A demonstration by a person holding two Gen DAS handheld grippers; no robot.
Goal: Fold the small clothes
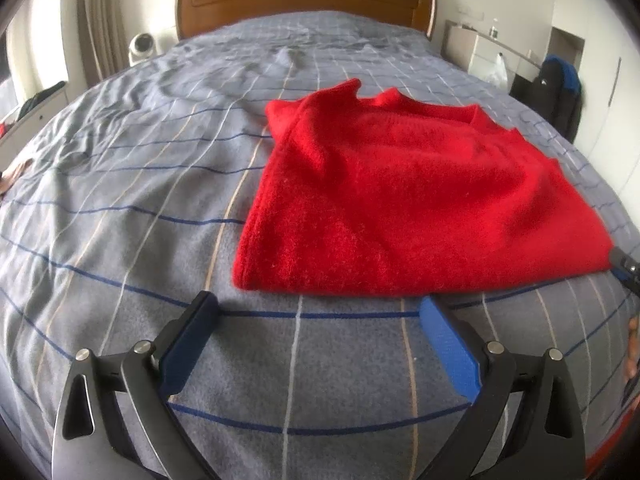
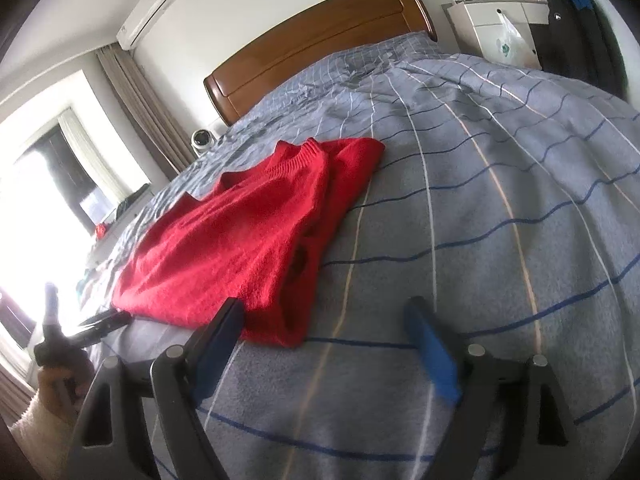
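Your fuzzy red knitted sweater (image 1: 404,196) lies part-folded on the grey striped bedspread (image 1: 140,200), hem nearest you. Both the left gripper (image 1: 318,312) and right gripper (image 2: 324,316) are spread wide, grasping nothing. Pinch both hem corners through all layers, then lift evenly toward the collar.

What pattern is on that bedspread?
The bedspread is grey-blue with a grid of dark blue, white and tan lines, clearest in the left wrist view.

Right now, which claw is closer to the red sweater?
Right, narrowly. The right claw has one finger at the red sweater's near hem. The left claw sits open just short of that hem.
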